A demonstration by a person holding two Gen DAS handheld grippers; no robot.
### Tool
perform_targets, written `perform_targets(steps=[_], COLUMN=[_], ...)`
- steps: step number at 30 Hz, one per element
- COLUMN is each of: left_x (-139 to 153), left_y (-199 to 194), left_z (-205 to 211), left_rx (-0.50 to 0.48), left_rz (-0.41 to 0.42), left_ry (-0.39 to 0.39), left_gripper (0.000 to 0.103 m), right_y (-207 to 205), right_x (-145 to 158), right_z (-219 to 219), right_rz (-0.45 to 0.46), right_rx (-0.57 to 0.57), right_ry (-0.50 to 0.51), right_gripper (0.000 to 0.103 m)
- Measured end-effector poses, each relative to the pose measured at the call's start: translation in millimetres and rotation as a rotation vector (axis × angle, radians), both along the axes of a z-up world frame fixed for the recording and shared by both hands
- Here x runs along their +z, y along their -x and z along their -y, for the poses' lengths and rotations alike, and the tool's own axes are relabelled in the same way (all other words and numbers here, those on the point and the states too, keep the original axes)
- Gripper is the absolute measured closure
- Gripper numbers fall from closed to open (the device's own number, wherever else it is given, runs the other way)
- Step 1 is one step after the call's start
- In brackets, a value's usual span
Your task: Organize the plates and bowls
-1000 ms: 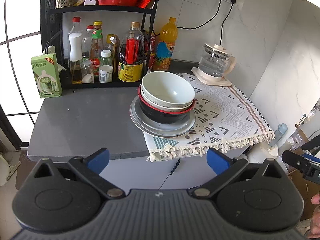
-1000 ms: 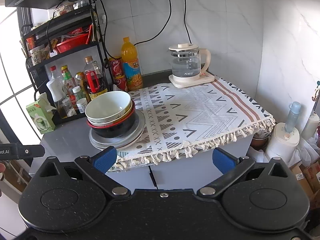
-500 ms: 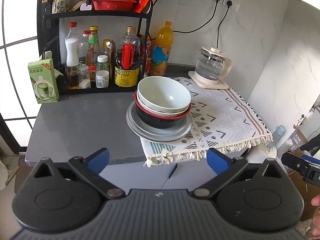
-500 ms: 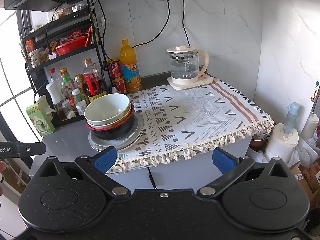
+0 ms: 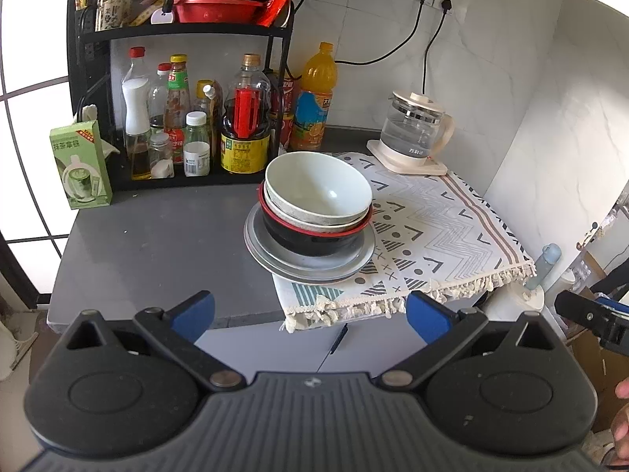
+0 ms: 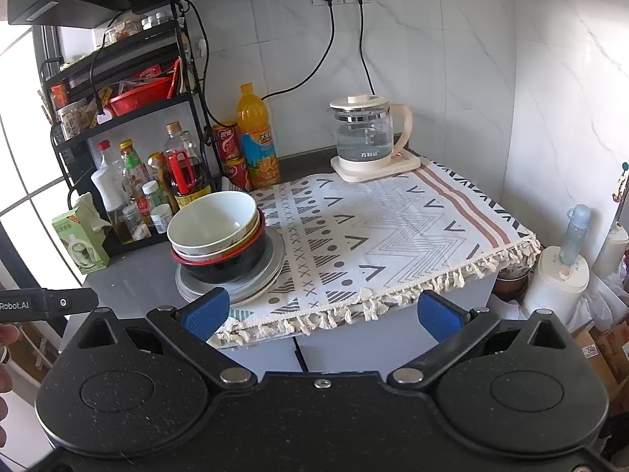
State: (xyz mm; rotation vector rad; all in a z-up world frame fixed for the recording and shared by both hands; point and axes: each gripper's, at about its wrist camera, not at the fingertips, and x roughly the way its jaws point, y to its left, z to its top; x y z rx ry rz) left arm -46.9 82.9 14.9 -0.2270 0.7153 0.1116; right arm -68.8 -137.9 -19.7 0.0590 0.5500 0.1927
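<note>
Both tools are held back from the worktop (image 5: 149, 244), short of its front edge. The left gripper (image 5: 310, 310) has its jaws wide apart and empty; the right gripper (image 6: 322, 310) likewise, jaws apart, holding nothing.

The task items form one stack: a pale bowl (image 5: 318, 188) nested in a speckled bowl (image 5: 314, 218), that in a black bowl with a red rim (image 5: 310, 238), all on grey plates (image 5: 310, 269). In the left view the stack sits at 12 o'clock from the jaws, straddling the left border of the patterned cloth (image 5: 444, 228).

Risks, as judged:
- The plates rest partly on cloth and partly on bare worktop, so the base may not be level; a sideways push on the top bowl could rock or slide the stack.
- The bowls sit slightly off-centre in one another; pinching one rim could lift or drag the bowl beneath.
- The cloth overhangs the front edge; snagging its fringe could pull the plates and the kettle (image 6: 365, 137) at 1 o'clock.
- Bottles (image 5: 188, 118) stand close at 11 o'clock, limiting a left-hand approach.

Not determinable: the number of plates, the bowls' undersides, and whether the bowls are clean. The rack's top shelf (image 5: 184, 27) is cluttered and partly cropped.
</note>
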Motion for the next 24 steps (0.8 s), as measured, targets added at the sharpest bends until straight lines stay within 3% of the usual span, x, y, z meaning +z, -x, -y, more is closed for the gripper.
perform_targets(steps=[24], left_x=[-4], left_y=[-13], left_z=[3], left_rx=[-0.010], left_rz=[-0.019], left_ry=[0.006], left_gripper=[0.000], right_y=[-8], right_x=[-4], right_z=[-2], right_rz=[-0.019], right_rx=[-0.002], right_ry=[-0.004], right_gripper=[0.000])
